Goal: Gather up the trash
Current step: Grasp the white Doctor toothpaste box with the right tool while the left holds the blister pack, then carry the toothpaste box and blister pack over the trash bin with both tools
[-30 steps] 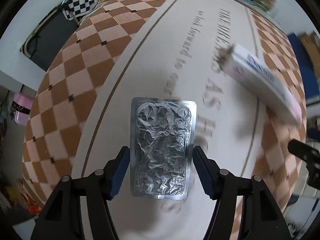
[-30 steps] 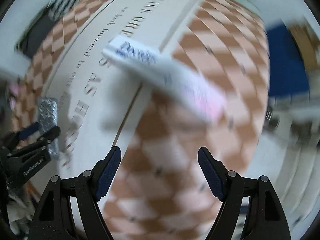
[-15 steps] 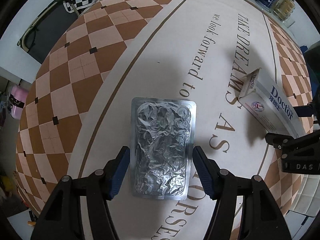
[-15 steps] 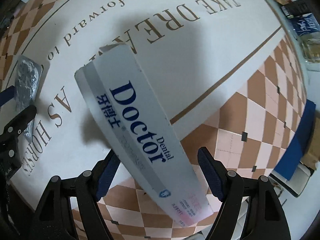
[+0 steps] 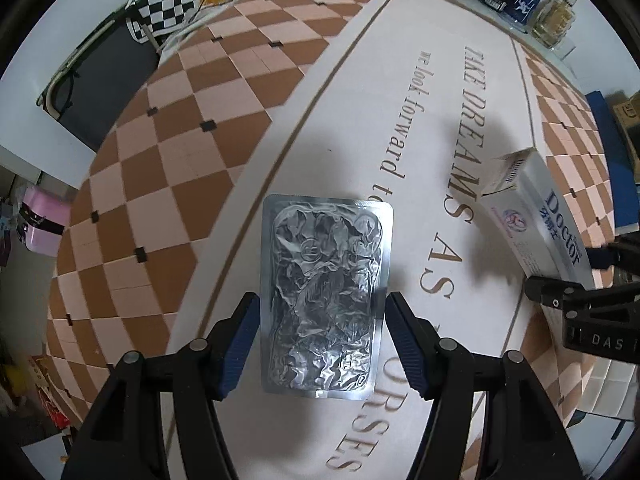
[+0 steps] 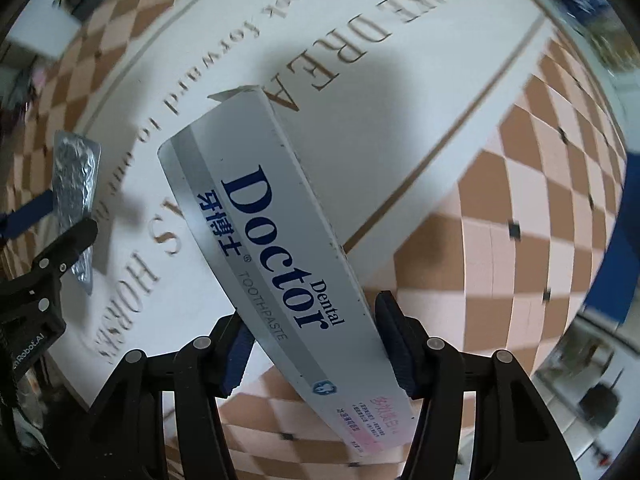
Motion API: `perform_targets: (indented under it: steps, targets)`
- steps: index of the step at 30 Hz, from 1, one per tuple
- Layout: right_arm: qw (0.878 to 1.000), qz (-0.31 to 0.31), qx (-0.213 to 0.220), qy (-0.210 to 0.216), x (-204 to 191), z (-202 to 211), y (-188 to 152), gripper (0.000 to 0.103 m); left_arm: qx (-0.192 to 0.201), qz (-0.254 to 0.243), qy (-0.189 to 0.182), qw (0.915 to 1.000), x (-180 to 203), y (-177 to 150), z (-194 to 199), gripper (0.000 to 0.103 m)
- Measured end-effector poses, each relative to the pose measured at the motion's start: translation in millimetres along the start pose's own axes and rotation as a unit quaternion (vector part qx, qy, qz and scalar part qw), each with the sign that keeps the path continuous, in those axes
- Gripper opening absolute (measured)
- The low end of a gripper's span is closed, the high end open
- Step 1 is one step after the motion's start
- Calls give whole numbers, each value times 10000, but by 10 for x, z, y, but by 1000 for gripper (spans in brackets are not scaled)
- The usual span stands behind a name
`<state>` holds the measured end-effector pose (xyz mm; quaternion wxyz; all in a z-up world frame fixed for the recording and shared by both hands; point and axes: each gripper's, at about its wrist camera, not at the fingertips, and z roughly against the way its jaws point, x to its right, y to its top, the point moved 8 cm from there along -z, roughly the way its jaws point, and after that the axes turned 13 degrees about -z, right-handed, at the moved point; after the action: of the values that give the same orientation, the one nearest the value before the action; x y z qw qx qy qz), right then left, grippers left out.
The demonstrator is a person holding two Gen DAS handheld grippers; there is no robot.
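The tabletop (image 5: 224,128), under a checkered cloth with a cream lettered centre band, fills both wrist views. Biggest change: the toothpaste box (image 6: 280,264), marked "Dental Doctor", now lies diagonally between the fingers of the right tool (image 6: 314,342). A second ago it was a blurred shape further up the right wrist view, at about 12 o'clock of that tool and well clear of the fingers. The right tool's jaws have just been closing, with the box between them. Both pads sit against the box's long edges, so it reads as gripped, though full contact on the left pad is hard to confirm. In the left wrist view the same box (image 5: 540,216) sits at 3 o'clock, its open flap end toward 12 o'clock.

Smaller item, no change: the empty foil blister pack (image 5: 324,296) is clamped across its width by the left tool (image 5: 320,344), same as in the earlier frames. The cloth underneath has slid slightly, so that hand has drifted a little. In the right wrist view the pack (image 6: 76,188) shows at 9 o'clock.

Judgement: both pieces of trash now look secured, one per tool. The next step is probably lifting and carrying them to a bin, none in view. The box's tilt in the grip could let it pivot or slip.
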<state>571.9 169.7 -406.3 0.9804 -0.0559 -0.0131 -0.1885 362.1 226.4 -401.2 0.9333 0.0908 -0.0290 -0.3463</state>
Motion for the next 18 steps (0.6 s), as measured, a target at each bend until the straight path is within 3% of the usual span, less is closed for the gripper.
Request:
perform_targets:
  steps: [5,11,13,18]
  targets:
    - [9943,-863,465,411,131,266,-383,59,202,-167,-4,9997,-94,-167,310,61]
    - [9757,-1756,1016,822,161,612,-1018,59,527,-473,-81,9975,-266,-486,714,61]
    - [9687,-1995,1184,888,-159,702,-1192,58,634,-596,-131,9961,-306,-622,857,61]
    - [9454,-2664,1524,1101,-882,961,-1991,58,957,-1039,-325,9894,-478,-1139,1285,61]
